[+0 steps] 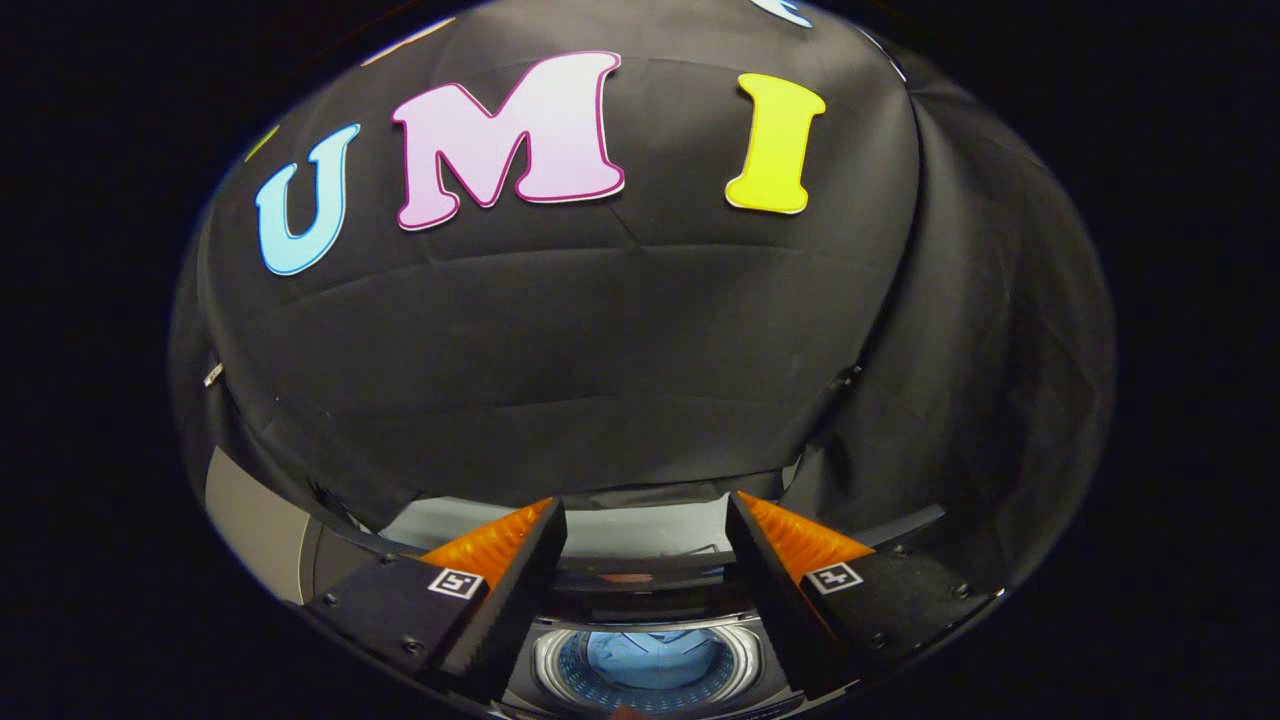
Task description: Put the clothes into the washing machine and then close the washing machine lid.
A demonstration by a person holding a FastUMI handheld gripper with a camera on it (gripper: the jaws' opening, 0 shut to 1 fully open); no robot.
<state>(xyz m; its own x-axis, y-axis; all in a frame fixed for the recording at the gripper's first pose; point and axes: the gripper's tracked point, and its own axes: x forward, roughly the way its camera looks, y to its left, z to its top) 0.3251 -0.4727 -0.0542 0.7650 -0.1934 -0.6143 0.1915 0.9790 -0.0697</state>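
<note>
My gripper (645,515) is held high, its two fingers spread apart with nothing between them. Below and between the fingers lies the washing machine (640,600), seen from above with its round steel drum opening. Inside the drum rests a light blue piece of clothing (645,660). The raised lid (600,525) shows as a pale glassy panel just beyond the fingertips, leaning back toward the booth wall. The fingers are well above the drum and touch nothing.
The black cloth booth wall (600,350) rises close behind the machine. A grey panel (250,520) stands beside the machine on the left finger's side.
</note>
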